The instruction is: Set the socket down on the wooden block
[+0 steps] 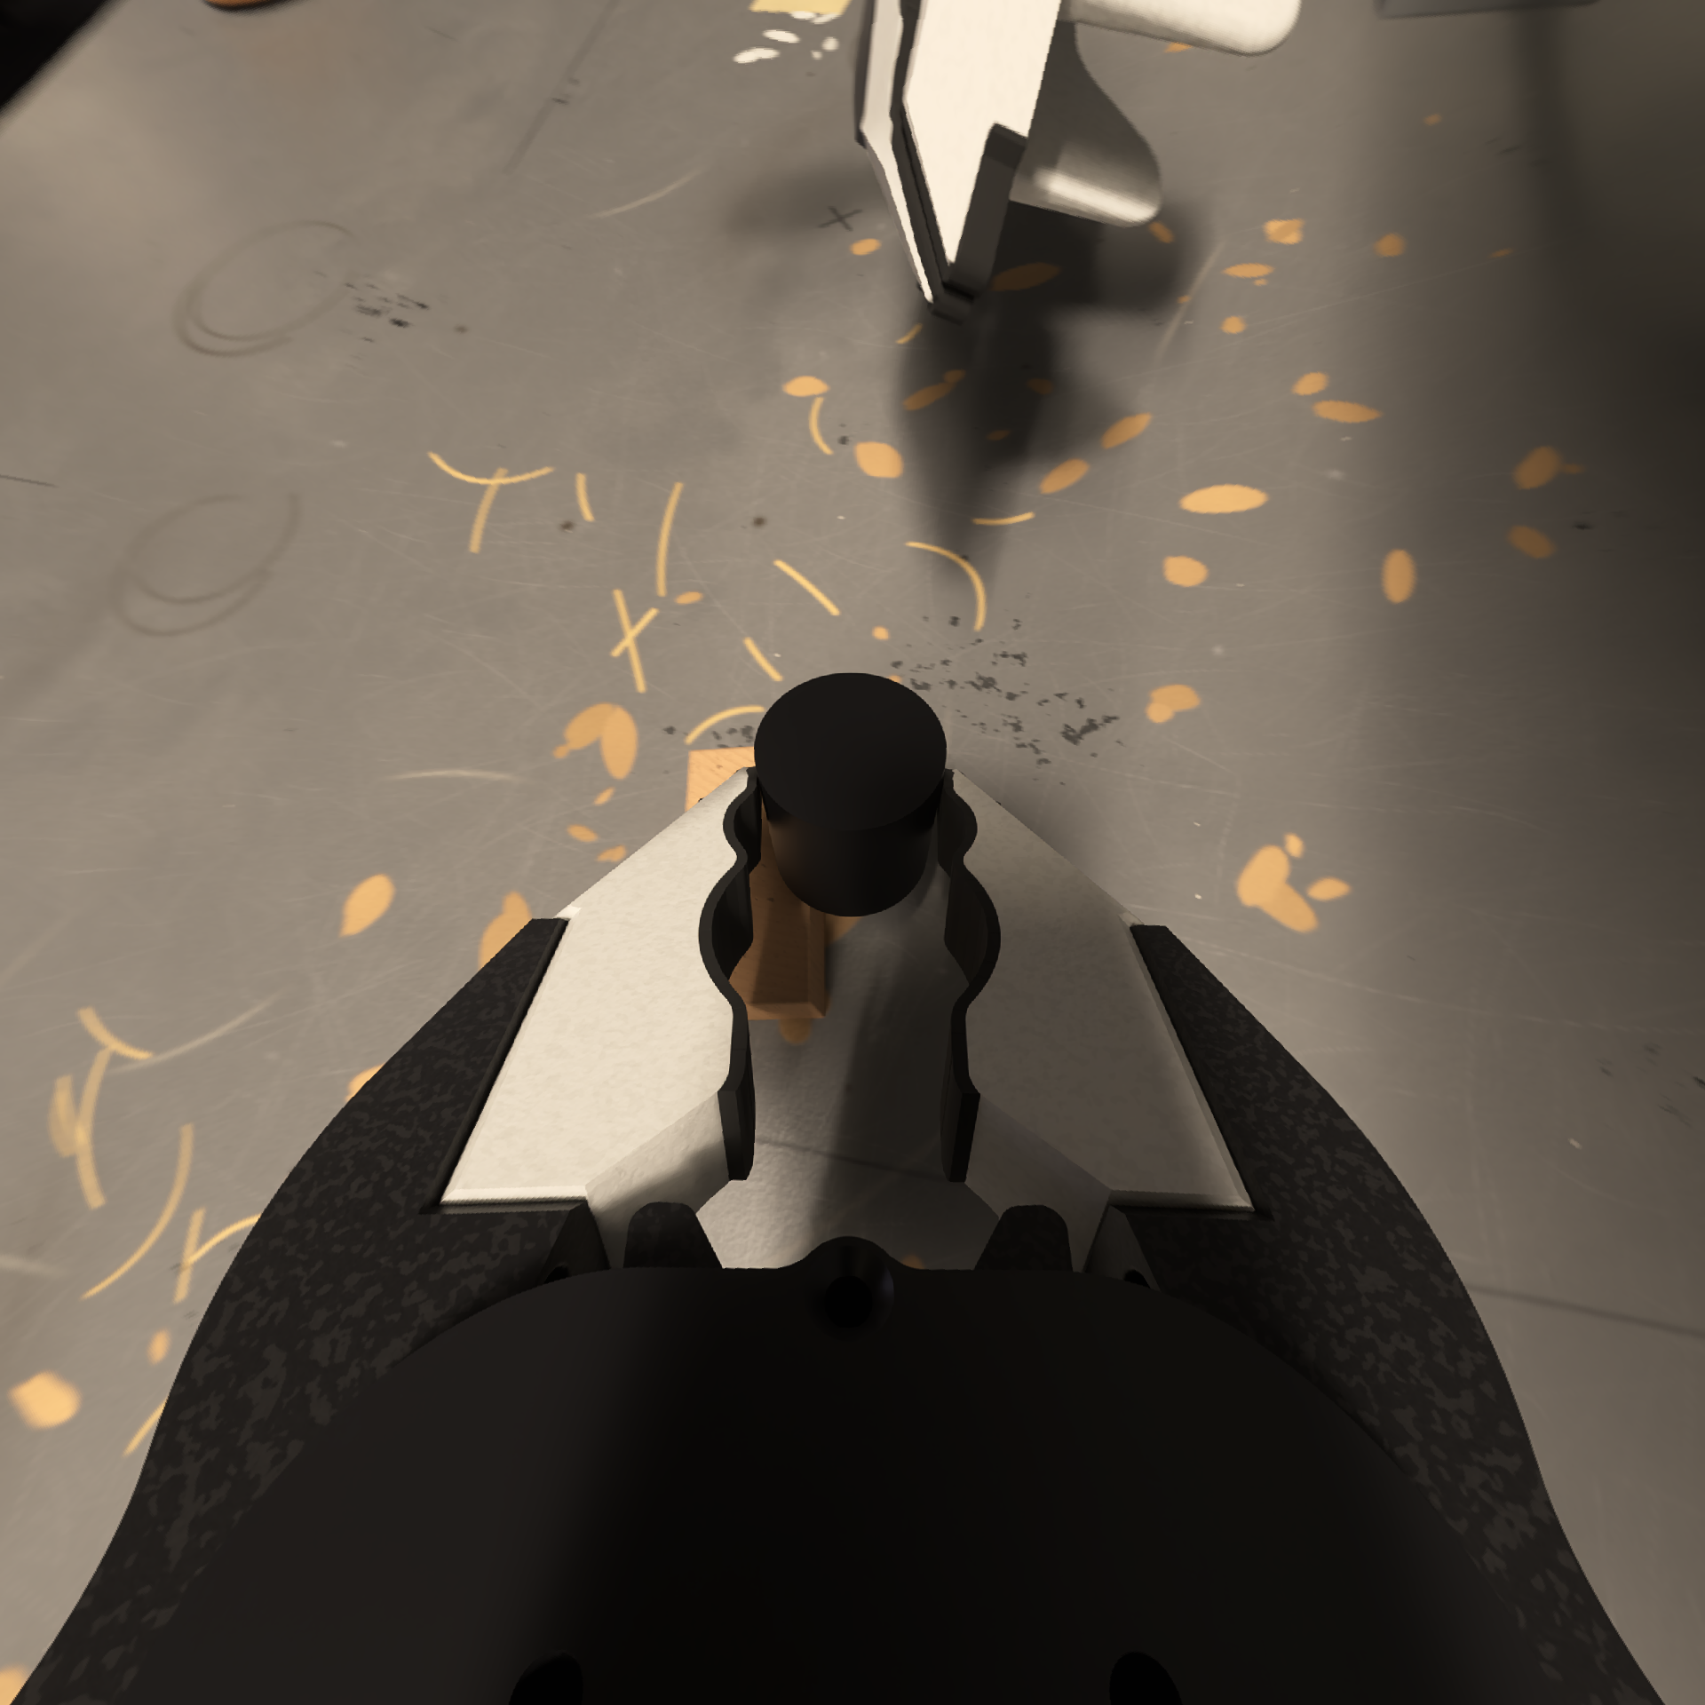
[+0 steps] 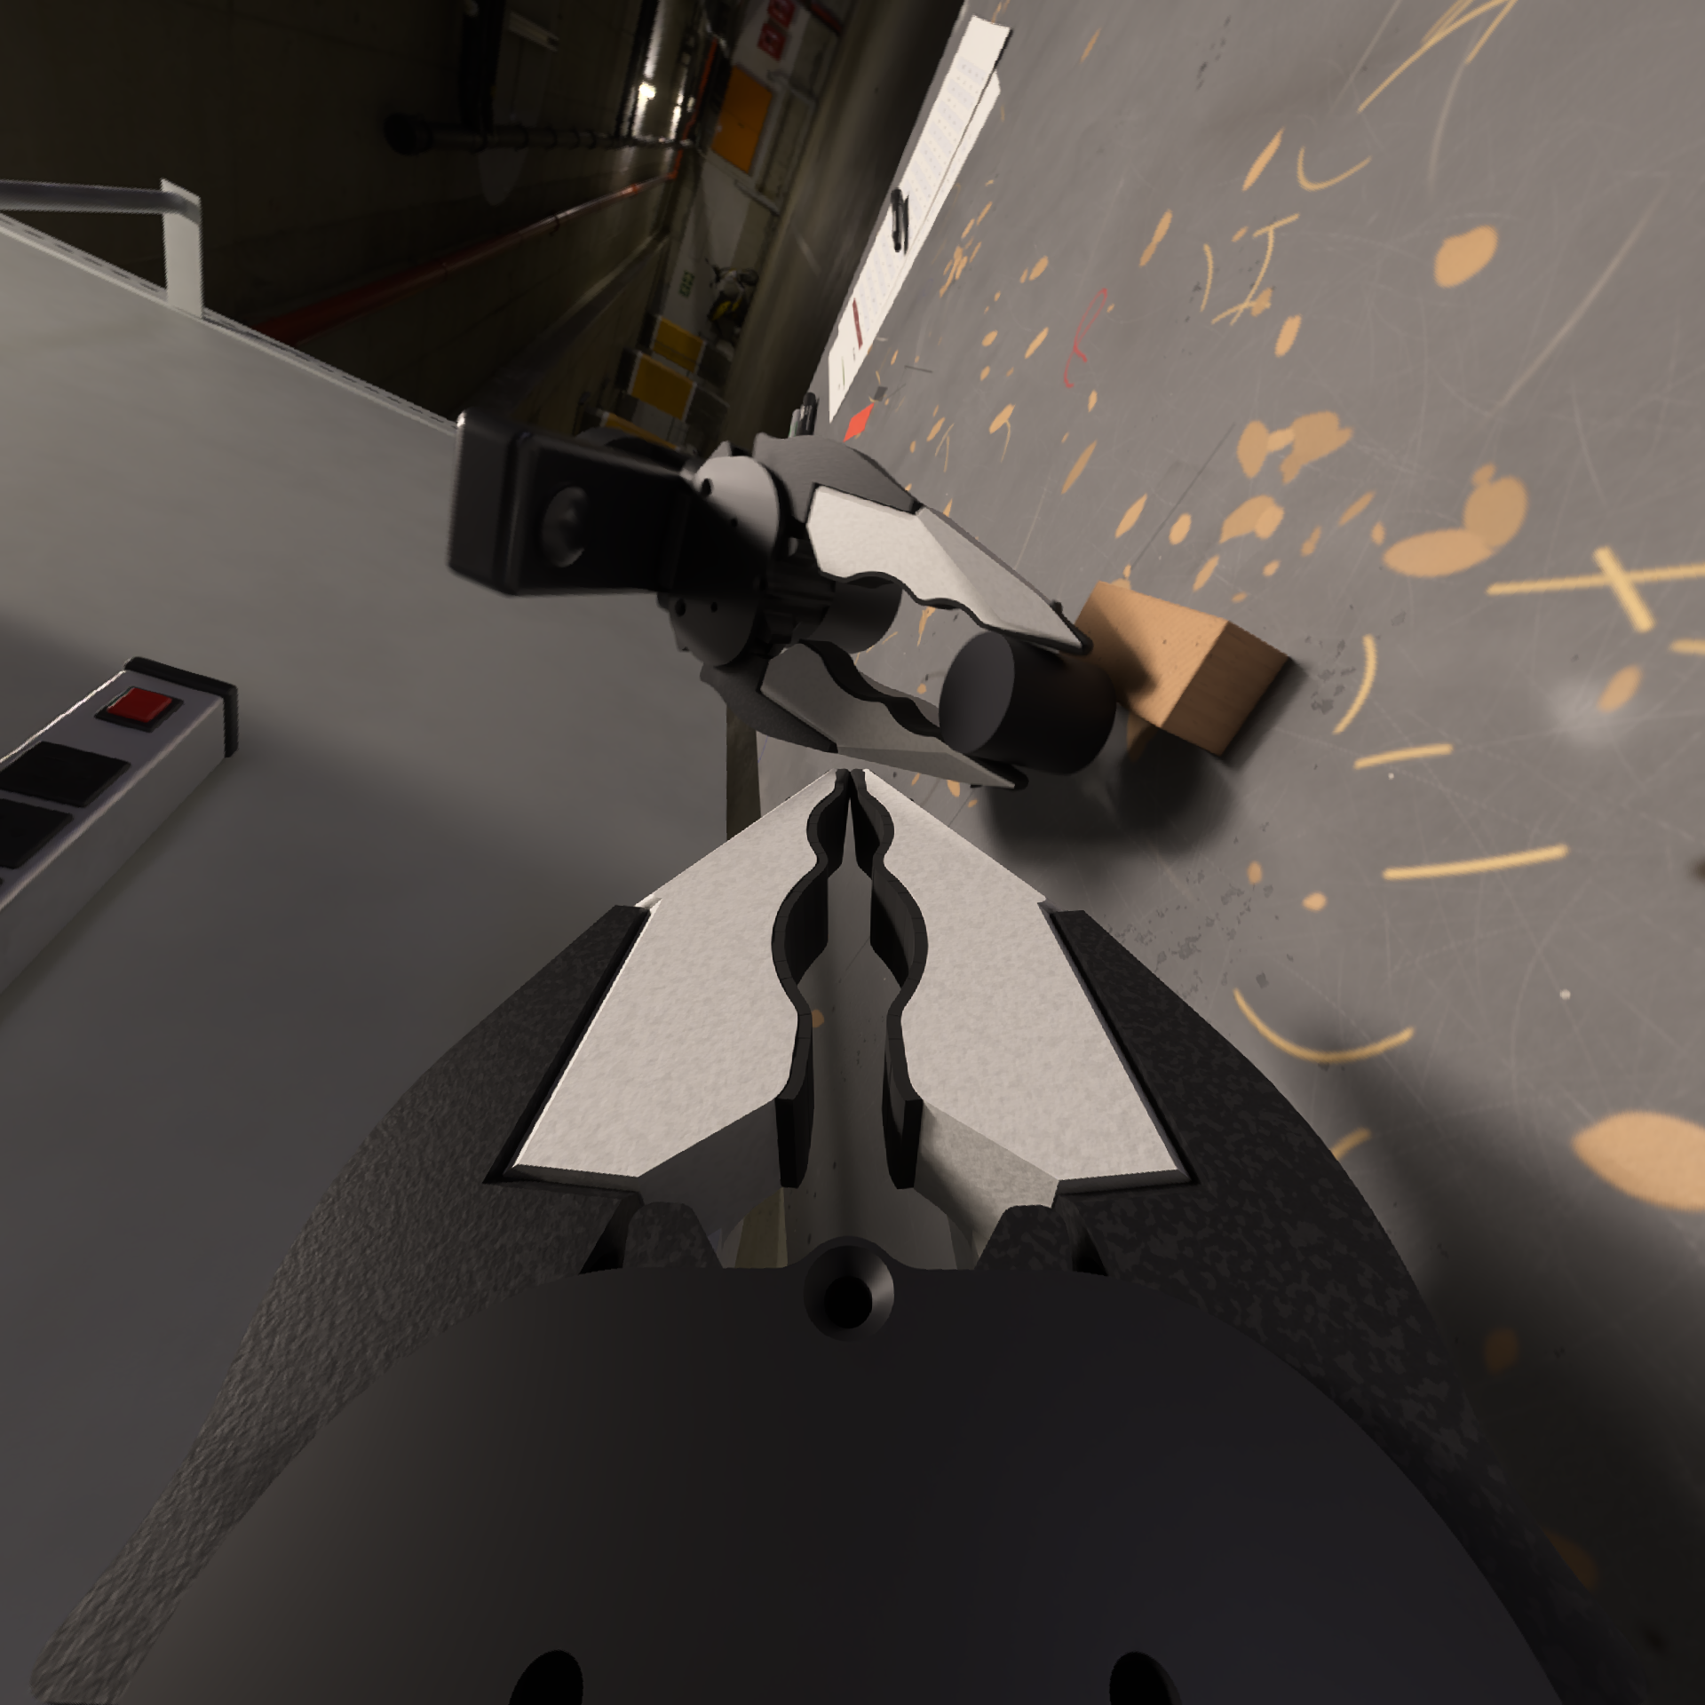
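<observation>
Jaws of the left gripper (image 1: 849, 812) clamp the socket (image 1: 849, 793), its long axis toward the wooden block (image 2: 1190, 669).

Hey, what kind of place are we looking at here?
Probably a workshop bench in an industrial hall: a scratched, paint-spattered grey table, a power strip on a neighbouring surface, and pipes along a dim corridor behind.

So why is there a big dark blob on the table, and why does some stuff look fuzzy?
Left wrist view: the blob is the shadow under the white right gripper, whose top looks blurred. Right wrist view: a soft shadow lies below the dark cylindrical socket and tan wooden block; the left gripper's black rear looks fuzzy.
</observation>
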Available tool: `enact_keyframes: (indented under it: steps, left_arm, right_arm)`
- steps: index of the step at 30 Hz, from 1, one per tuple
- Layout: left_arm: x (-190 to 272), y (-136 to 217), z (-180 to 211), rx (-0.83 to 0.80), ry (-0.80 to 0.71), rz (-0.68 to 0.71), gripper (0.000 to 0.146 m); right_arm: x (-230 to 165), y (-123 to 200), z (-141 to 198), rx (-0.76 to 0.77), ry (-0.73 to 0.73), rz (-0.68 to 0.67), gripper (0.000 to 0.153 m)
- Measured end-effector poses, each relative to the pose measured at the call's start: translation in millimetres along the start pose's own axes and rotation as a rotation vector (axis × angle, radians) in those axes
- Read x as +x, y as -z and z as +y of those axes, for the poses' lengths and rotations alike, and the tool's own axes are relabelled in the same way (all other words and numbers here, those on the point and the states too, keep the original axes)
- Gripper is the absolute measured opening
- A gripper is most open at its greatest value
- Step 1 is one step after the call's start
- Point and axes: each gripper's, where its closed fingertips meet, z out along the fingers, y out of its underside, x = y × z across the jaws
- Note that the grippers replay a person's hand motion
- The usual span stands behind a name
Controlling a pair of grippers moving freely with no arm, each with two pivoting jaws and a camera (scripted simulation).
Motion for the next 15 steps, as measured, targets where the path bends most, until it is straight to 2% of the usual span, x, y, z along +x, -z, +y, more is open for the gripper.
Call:
enact_keyframes:
  steps: [2,7,15]
  left_arm:
    - [-3,0,-4,-0.003,-0.031,-0.073,0.038]
    - [-6,4,-12,-0.001,-0.025,-0.158,0.038]
    - [-5,7,-16,0.003,-0.013,-0.183,0.038]
  right_arm:
    - [2,1,3,0.0,-0.011,0.015,0.0]
    - [4,0,3,0.016,-0.015,0.046,0.0]
    - [8,-7,3,0.016,-0.019,0.063,0.0]
